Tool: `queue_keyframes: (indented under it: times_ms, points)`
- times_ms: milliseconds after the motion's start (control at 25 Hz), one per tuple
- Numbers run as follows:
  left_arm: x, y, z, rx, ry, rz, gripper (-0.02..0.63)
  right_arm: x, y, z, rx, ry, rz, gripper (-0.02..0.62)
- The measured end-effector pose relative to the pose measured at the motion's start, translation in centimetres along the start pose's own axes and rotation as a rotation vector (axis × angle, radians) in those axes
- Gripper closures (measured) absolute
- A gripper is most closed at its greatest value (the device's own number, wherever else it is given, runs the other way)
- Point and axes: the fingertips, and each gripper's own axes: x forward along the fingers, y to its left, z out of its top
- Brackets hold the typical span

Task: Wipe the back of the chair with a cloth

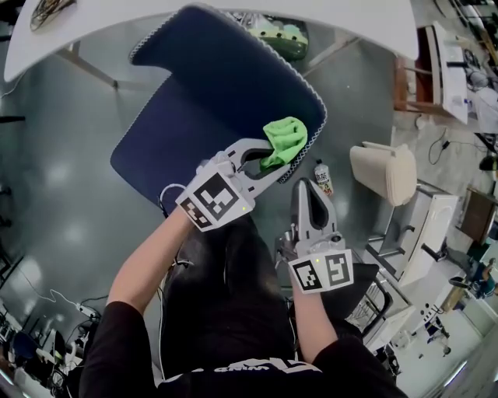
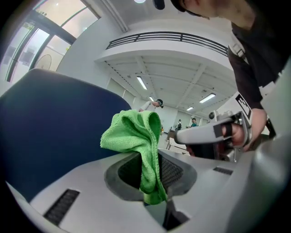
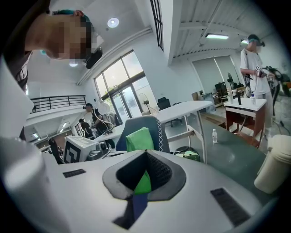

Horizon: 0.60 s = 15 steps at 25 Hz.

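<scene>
Your left jaws were clamped on the cloth; your right jaws were together with nothing between them.

Head view: the left gripper (image 1: 264, 162) held the green cloth (image 1: 285, 136) bunched at its tips, over the right-hand edge of the dark blue chair back (image 1: 226, 78). The right gripper (image 1: 310, 190) hung just beside it, nearer your body and clear of the chair. A white counter (image 1: 233, 9) ran beyond the chair, and a small bottle (image 1: 323, 177) stood on the floor near the right gripper.

Left gripper view: a fold of the cloth (image 2: 134, 132) was pinched in the jaws, the rest standing up loose above them. The chair back (image 2: 50, 127) filled the left of the view, close by. Whether the cloth was pressed on the upholstery could not be confirmed here.

Right gripper view: the jaws met along their length, empty. Past them the cloth (image 3: 138, 139) showed against the chair back (image 3: 157, 129).

Assessment: the step in hand was the wipe itself, at or near its start at the edge of the back. Your next move called for laying the loose bunch flat on the fabric and drawing it across the panel, with the grip firm enough that the cloth does not pull free.
</scene>
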Motion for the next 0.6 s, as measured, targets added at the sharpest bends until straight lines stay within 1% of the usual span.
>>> queue_keyframes:
  times_ms: [80,120,200,320,440,600]
  points:
    - [-0.8,0.1,0.1,-0.005,-0.013,0.008,0.538,0.0,-0.2,-0.1,0.000,0.002,-0.001,0.598]
    - [-1.5,0.6,0.2,-0.011,-0.023,0.031,0.538,0.1,-0.2,0.0,-0.001,0.002,-0.001,0.598]
    - [-3.4,2.3,0.5,-0.021,-0.044,0.102,0.538,0.3,-0.1,0.0,-0.005,0.003,0.004,0.598]
    - [-6.8,6.2,1.1,-0.036,-0.074,0.243,0.538,0.7,0.4,0.0,-0.009,0.006,0.017,0.598]
    - [-11.0,10.4,2.0,-0.059,-0.117,0.402,0.538,1.2,1.2,-0.2,-0.008,0.011,0.036,0.598]
    - [-17.3,16.1,1.4,-0.052,-0.127,0.618,0.538,2.0,2.0,-0.4,-0.014,0.020,0.058,0.598]
